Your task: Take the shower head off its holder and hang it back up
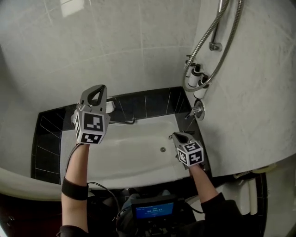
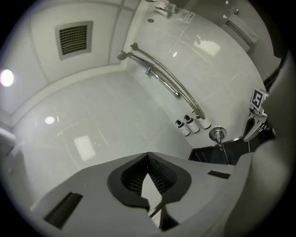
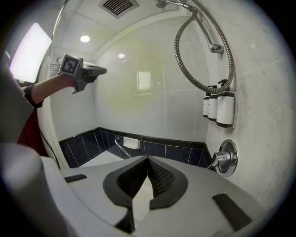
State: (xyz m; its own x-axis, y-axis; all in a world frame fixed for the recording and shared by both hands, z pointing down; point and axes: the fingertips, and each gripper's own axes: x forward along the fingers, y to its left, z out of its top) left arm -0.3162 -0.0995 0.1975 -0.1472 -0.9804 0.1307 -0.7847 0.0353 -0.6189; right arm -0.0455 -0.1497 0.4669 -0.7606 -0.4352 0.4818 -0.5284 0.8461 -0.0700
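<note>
I'm looking down into a shower bay with pale tiled walls (image 1: 115,46) that curve round a white tub (image 1: 134,162). A band of dark tiles (image 1: 46,139) frames the tub's far and left edges. On the right wall a metal hose (image 1: 217,51) hangs in a long loop beside the rail (image 3: 206,32). The shower head (image 3: 163,3) is high up at the top of that rail, right at the upper edge of my right gripper view. It seems to be on its holder, and neither gripper touches it.

My left gripper (image 1: 96,89) is raised in front of the tub's far left part. Its jaws are together with nothing between them, and its camera faces the wall and a ceiling vent (image 2: 74,36). My right gripper (image 1: 178,136) hovers low by the tub's right end, also closed and empty. Each gripper carries a cube with black-and-white square markers.

A small screen (image 1: 153,210) glows blue at the near edge, just below me; its lines of text are too small to read. Three white pump bottles (image 1: 195,77) with dark tops sit in a rack on the right wall, inside the hose loop, and I can't make out their labels. Below them a chrome tap handle (image 1: 198,111) sticks out just above the tub's right end. A grab bar (image 1: 124,121) runs along the far edge, with a white soap dish (image 1: 110,105) just above it. The drain (image 1: 163,149) is in the tub floor near the right end.
</note>
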